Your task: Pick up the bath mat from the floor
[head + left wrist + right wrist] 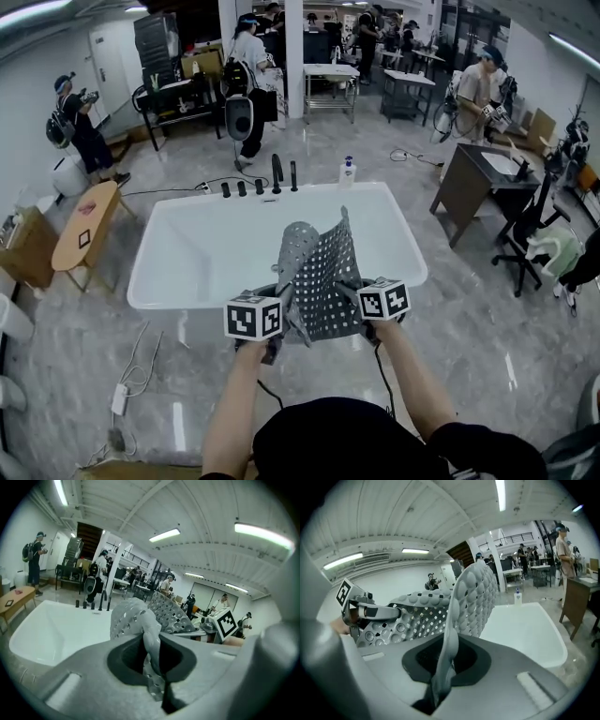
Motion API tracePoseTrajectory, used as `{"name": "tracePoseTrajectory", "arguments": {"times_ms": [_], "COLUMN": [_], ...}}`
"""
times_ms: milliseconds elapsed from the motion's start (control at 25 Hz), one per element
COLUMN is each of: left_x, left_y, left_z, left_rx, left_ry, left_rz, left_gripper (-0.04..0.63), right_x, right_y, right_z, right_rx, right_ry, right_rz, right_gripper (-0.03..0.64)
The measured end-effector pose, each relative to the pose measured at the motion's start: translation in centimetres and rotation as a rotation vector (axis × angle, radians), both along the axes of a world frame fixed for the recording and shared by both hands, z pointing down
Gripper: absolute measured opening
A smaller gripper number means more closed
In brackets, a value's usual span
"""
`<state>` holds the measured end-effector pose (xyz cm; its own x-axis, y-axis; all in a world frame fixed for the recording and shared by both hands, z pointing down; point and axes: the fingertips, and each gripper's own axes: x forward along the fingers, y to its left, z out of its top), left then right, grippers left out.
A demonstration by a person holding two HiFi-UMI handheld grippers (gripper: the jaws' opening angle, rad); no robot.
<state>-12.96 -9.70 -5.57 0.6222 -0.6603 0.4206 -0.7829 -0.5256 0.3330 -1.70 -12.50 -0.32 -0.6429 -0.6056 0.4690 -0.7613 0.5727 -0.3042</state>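
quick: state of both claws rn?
Left claw: closed on the mat.
Right claw: closed on the mat too.

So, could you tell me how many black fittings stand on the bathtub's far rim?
5, in one row: three short fittings at the left, two taller ones right of them. None seems hidden.
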Motion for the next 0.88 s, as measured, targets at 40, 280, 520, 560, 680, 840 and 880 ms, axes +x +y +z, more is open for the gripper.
{"name": "tracePoseTrajectory", "arguments": {"times_ms": [40, 280, 520, 560, 680, 840, 880], "left_x": [-0.2, -1.8, -1.9, -1.8, -2.3, -3.5, -3.5], "left_y": [-0.3, -0.2, 1.0, 1.4, 2.5, 2.9, 2.8], "left_z": [-1.3, -9.3, -15.8, -16.7, -18.3, -18.4, -18.4], "left_rx": [0.034, 0.239, 0.439, 0.469, 0.557, 0.588, 0.578], "left_ry": [0.000, 0.058, 0.055, 0.062, 0.079, 0.160, 0.181], "left_rz": [-0.005, -0.077, -0.102, -0.105, -0.124, -0.161, -0.164], "left_gripper": [0.021, 0.020, 0.019, 0.018, 0.018, 0.018, 0.018], "right_x": [-0.1, -2.2, -4.0, -4.1, -4.4, -4.7, -4.8], "right_y": [-0.3, -0.9, -0.3, 0.2, 1.7, 2.6, 2.6], "right_z": [-1.5, -10.1, -18.0, -18.9, -20.8, -21.8, -21.9], "right_rx": [0.036, 0.263, 0.555, 0.591, 0.693, 0.752, 0.751], "right_ry": [-0.006, -0.039, -0.034, -0.029, 0.007, 0.077, 0.095], "right_rz": [0.007, -0.005, -0.025, -0.026, -0.029, -0.036, -0.042], "right_gripper": [0.026, 0.026, 0.028, 0.028, 0.029, 0.029, 0.029]}}
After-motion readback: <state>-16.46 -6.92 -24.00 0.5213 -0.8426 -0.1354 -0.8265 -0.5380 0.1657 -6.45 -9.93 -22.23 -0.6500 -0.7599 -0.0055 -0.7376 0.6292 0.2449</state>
